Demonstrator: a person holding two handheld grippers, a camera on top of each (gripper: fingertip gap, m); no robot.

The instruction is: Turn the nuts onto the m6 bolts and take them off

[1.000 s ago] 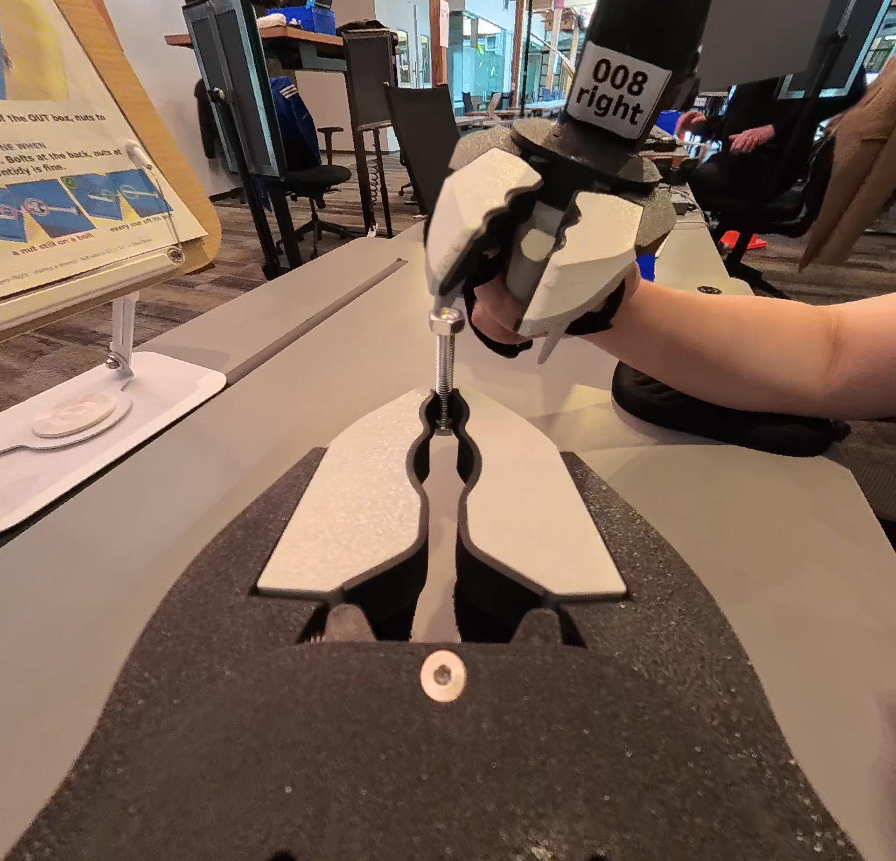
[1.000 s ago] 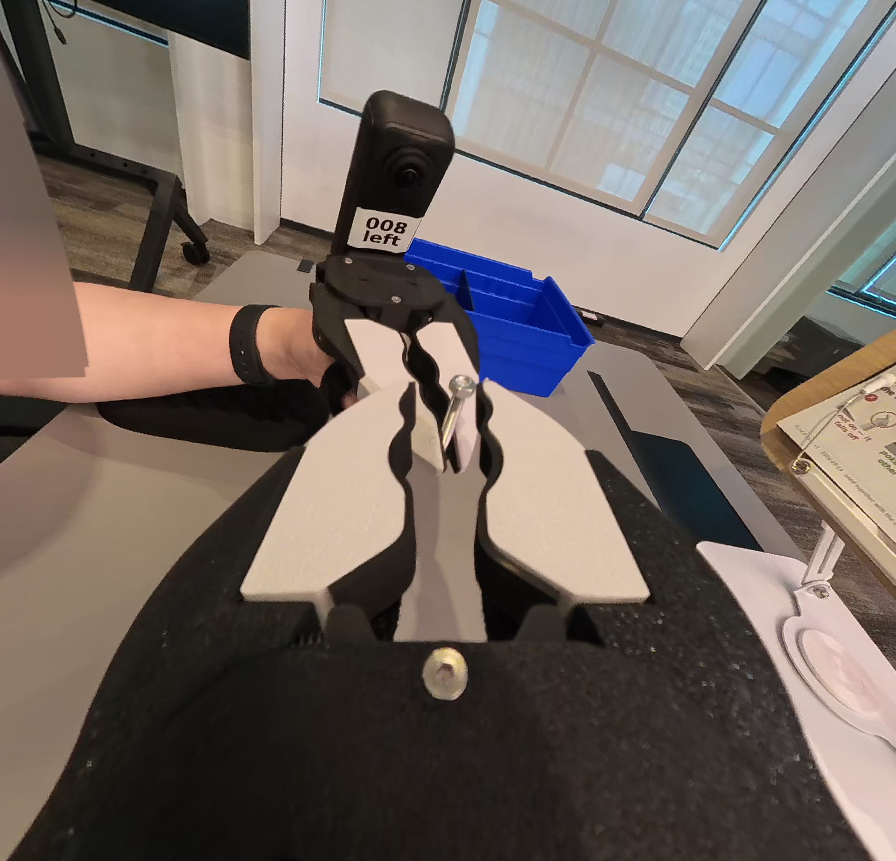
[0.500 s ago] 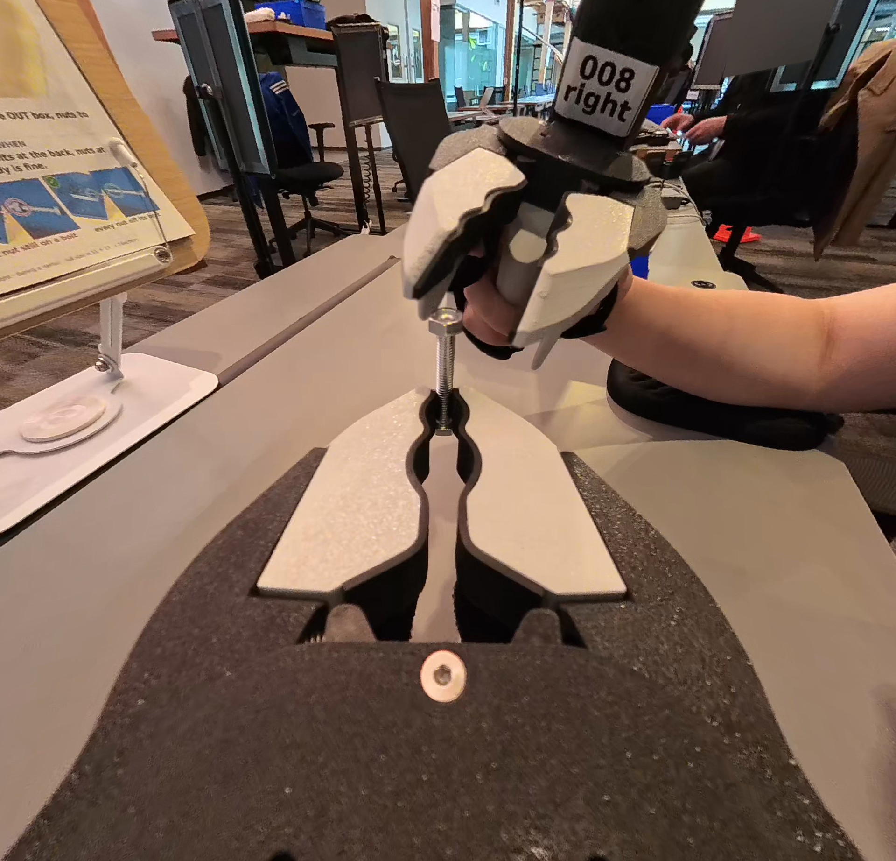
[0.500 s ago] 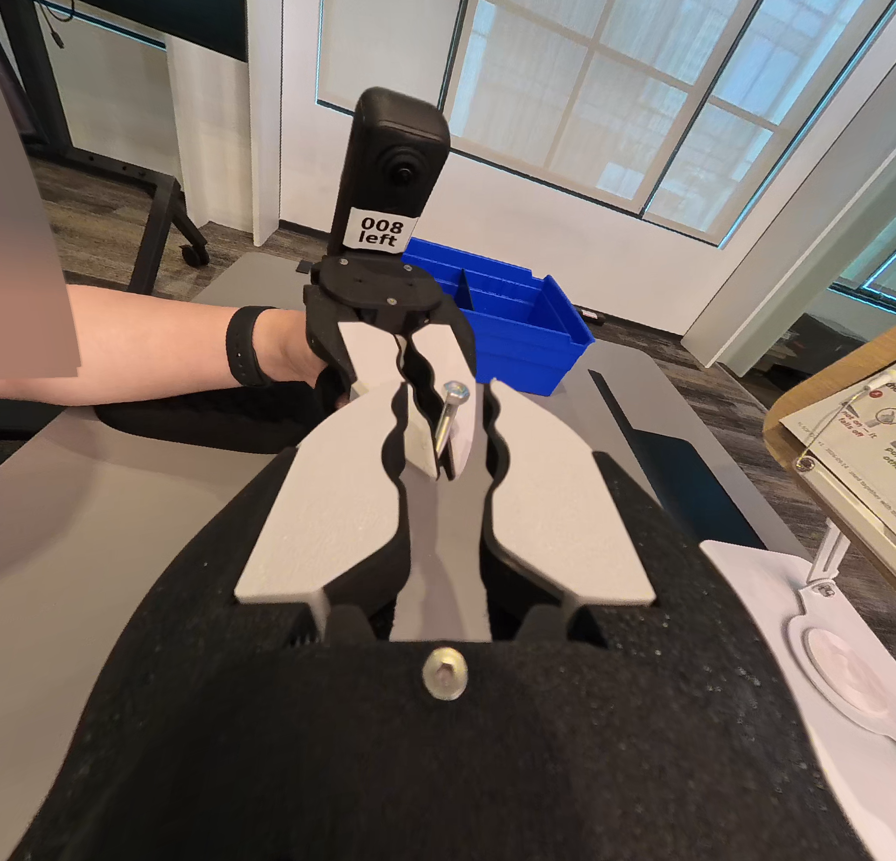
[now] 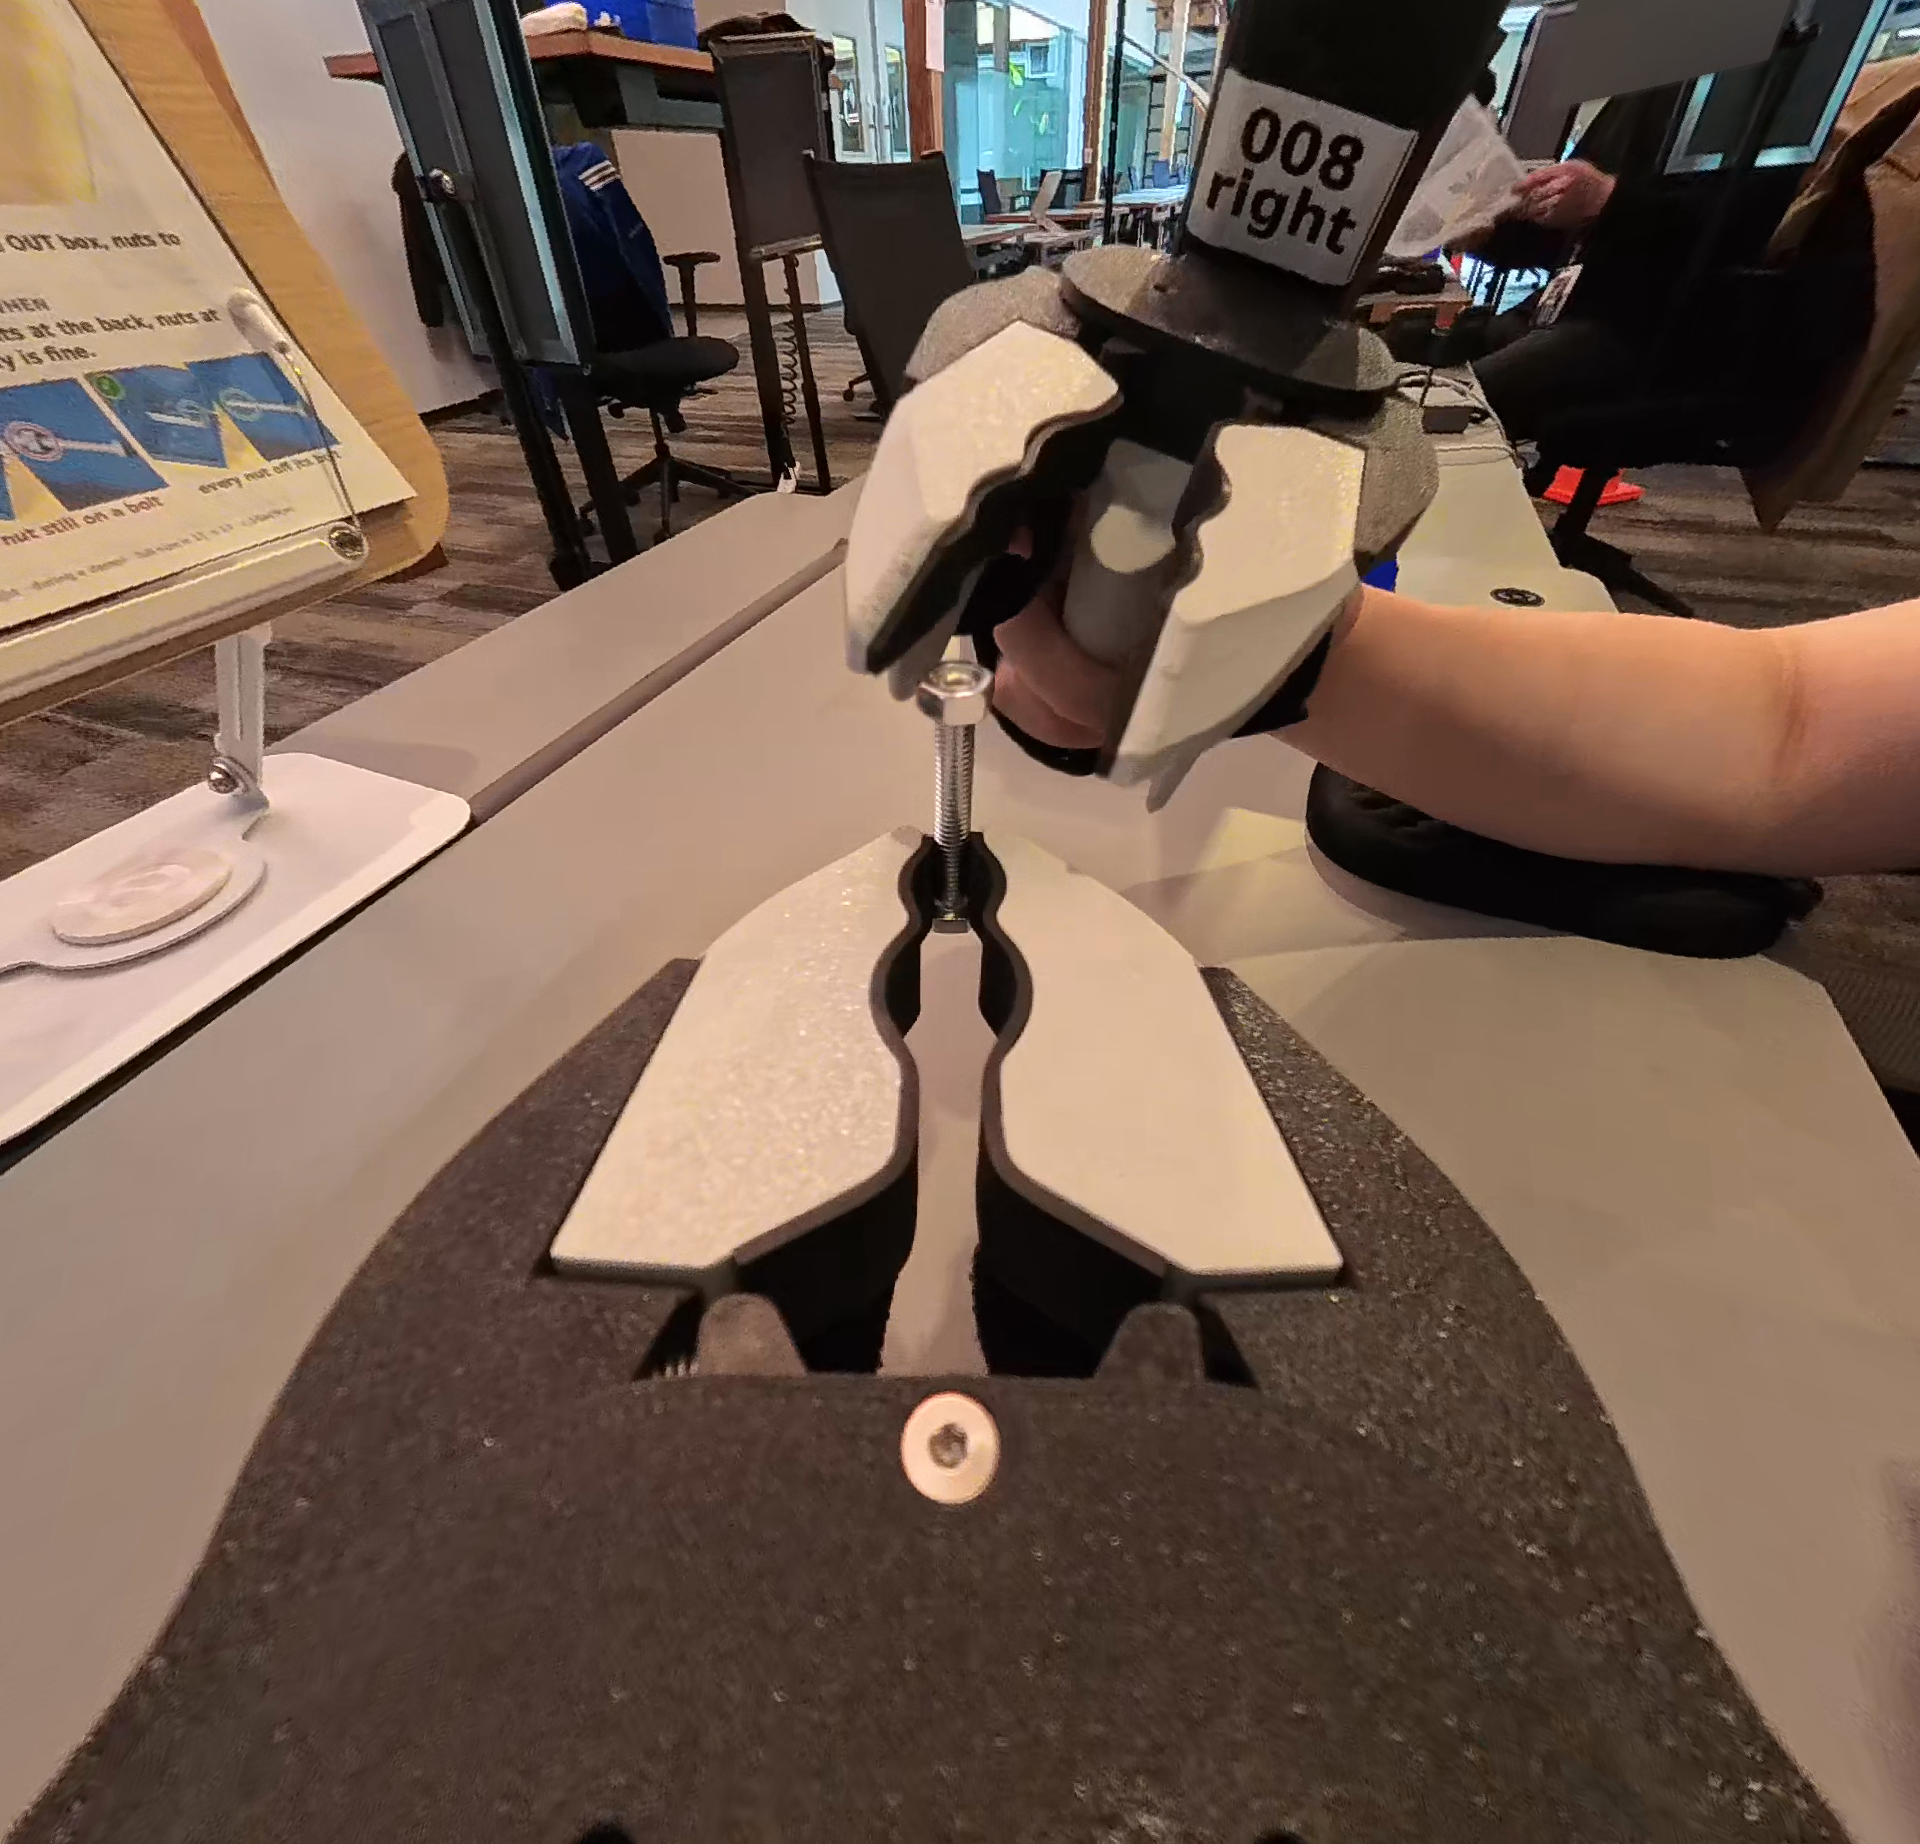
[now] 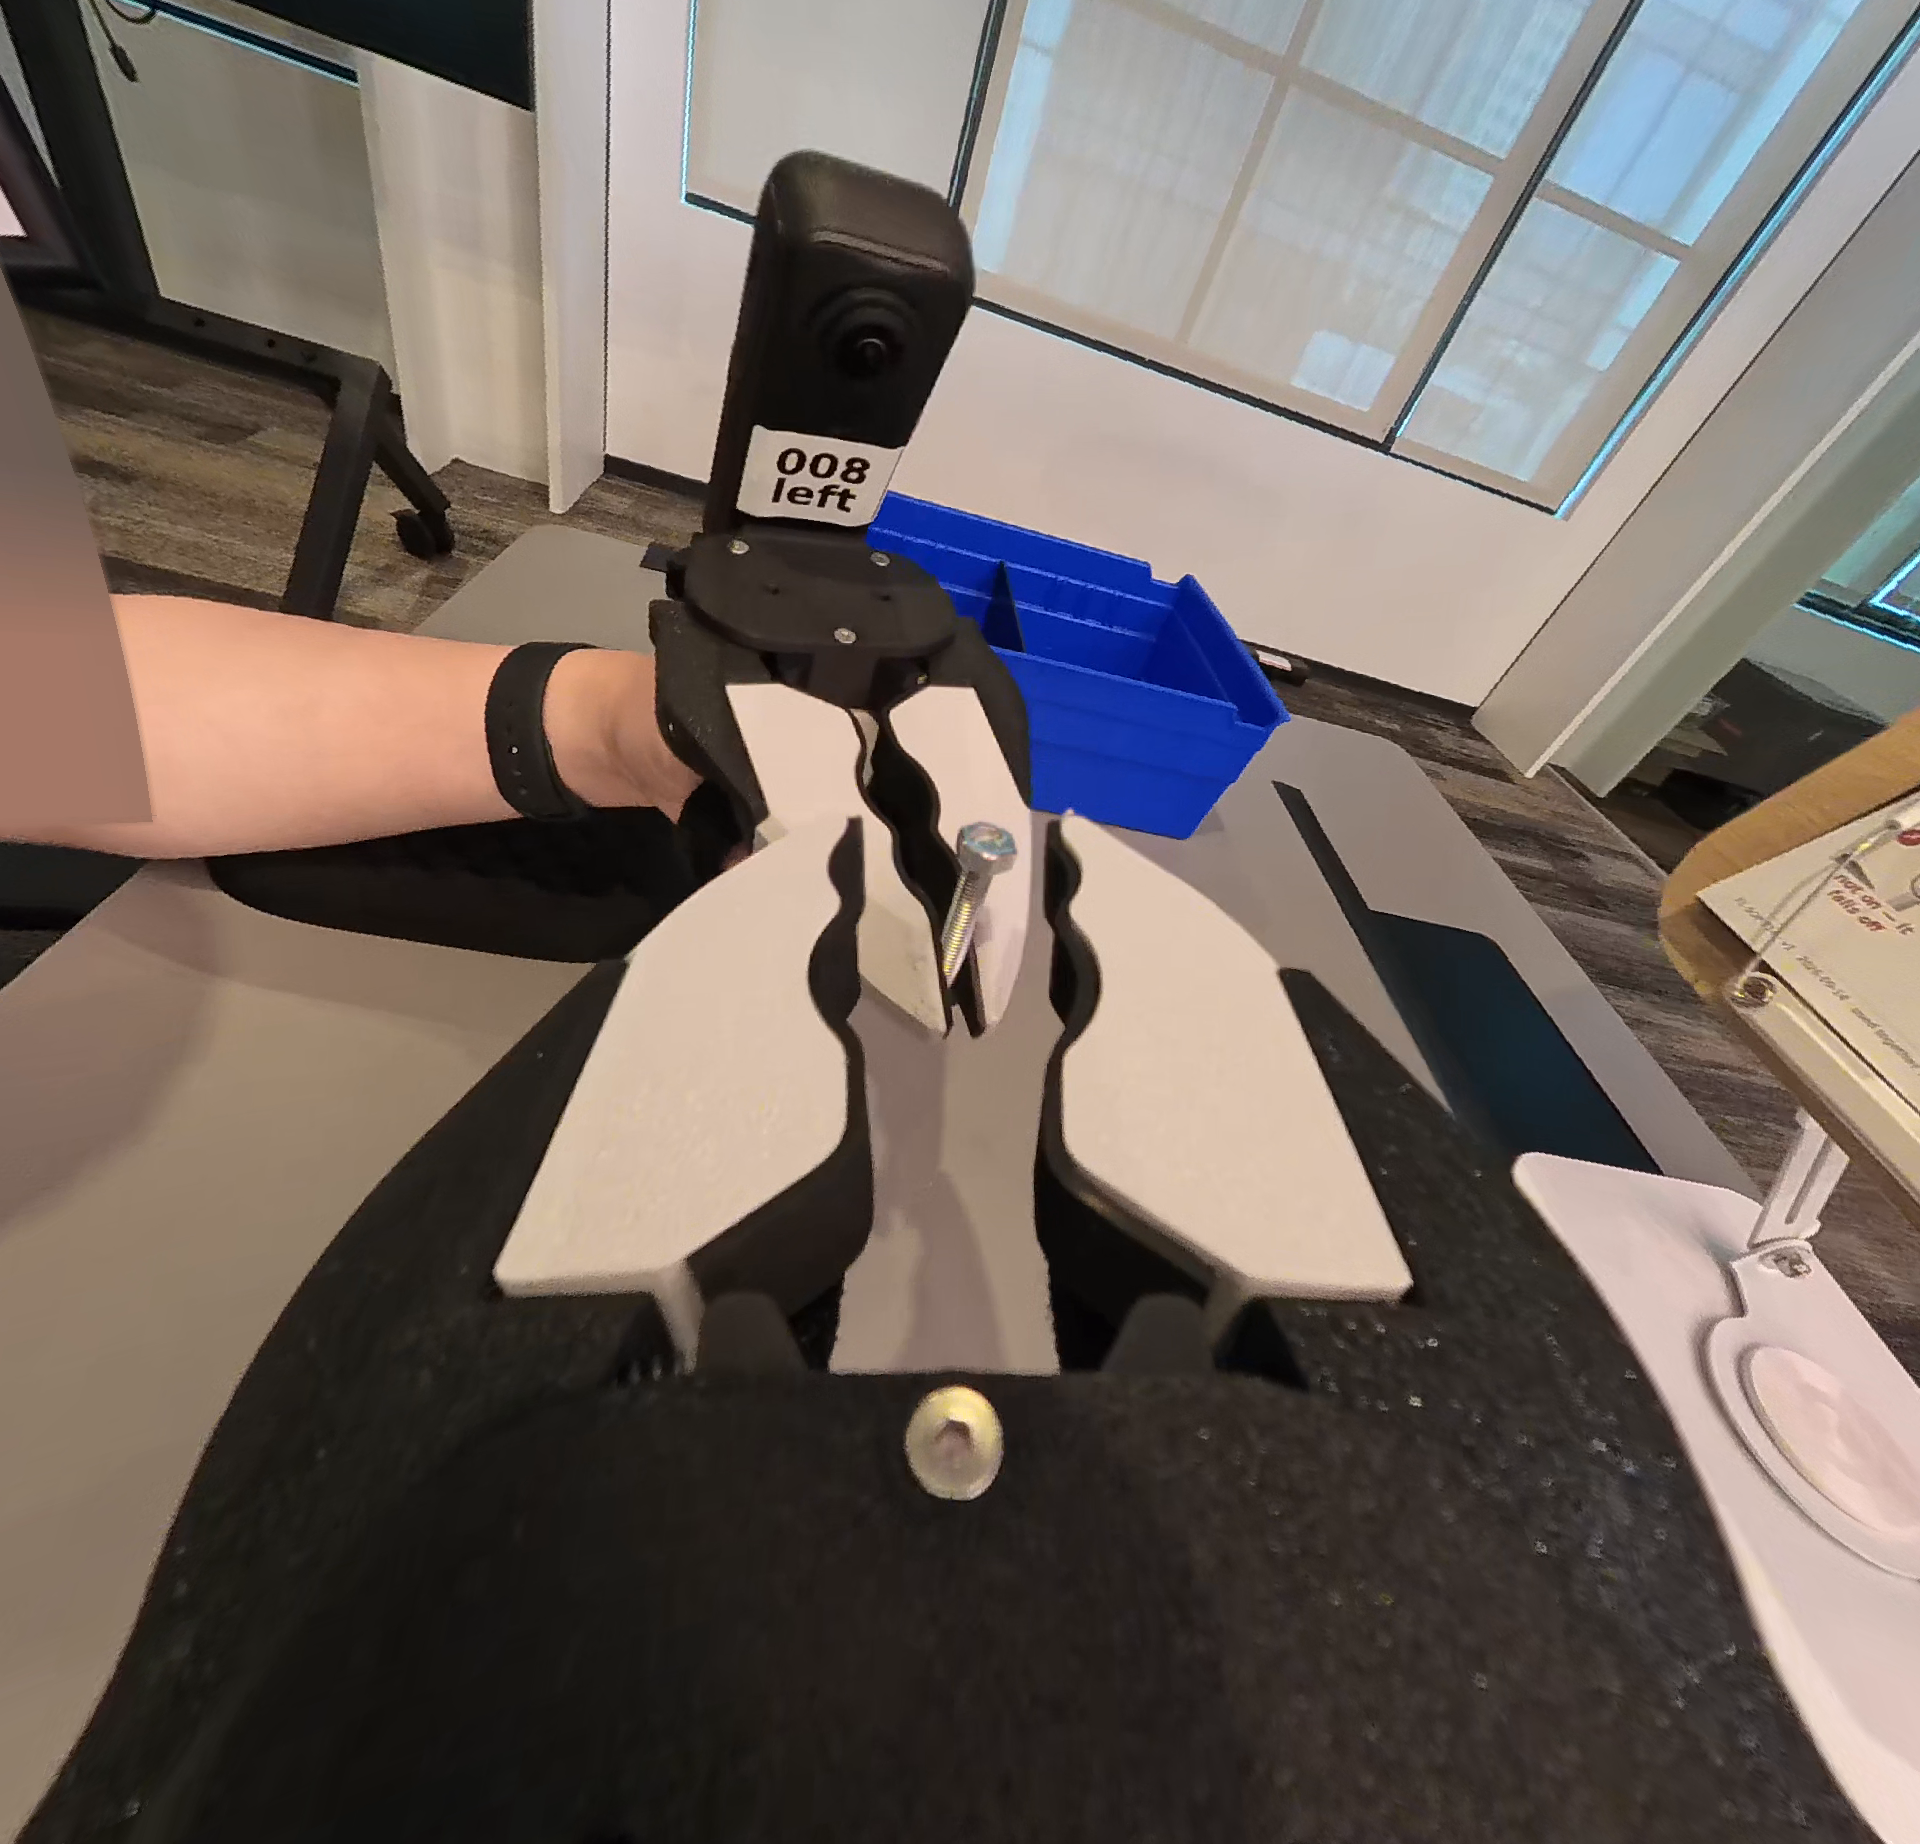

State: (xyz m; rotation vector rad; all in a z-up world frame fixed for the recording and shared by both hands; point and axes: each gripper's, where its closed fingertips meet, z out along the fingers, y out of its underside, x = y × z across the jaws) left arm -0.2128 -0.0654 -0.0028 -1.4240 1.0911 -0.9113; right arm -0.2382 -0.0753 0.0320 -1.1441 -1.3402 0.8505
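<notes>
My left gripper (image 5: 951,864) is shut on the head end of a silver bolt (image 5: 954,786) and holds it upright above the grey table (image 5: 623,942). A silver nut (image 5: 954,693) sits at the bolt's top end. My right gripper (image 6: 954,828) is open, with its jaws wide apart. In the right wrist view the nut (image 6: 982,844) and bolt (image 6: 964,921) lie between its fingertips, not clamped. In the left wrist view the right gripper (image 5: 1018,729) hangs over the bolt, one finger (image 5: 966,506) just above the nut. The left gripper (image 6: 956,1015) also shows in the right wrist view.
A blue divided bin (image 6: 1122,693) stands at the table's far edge behind the left gripper. An instruction board (image 5: 156,392) on a white stand base (image 5: 312,838) is at the left. A black arm-rest pad (image 5: 1538,880) lies under the right forearm. Chairs and seated people are beyond. Some 4 cm of space lies between my two pairs of fingers.
The right gripper's jaws have opened a little wider around the nut and it has shifted slightly. The left gripper still holds the bolt upright in the same place.
</notes>
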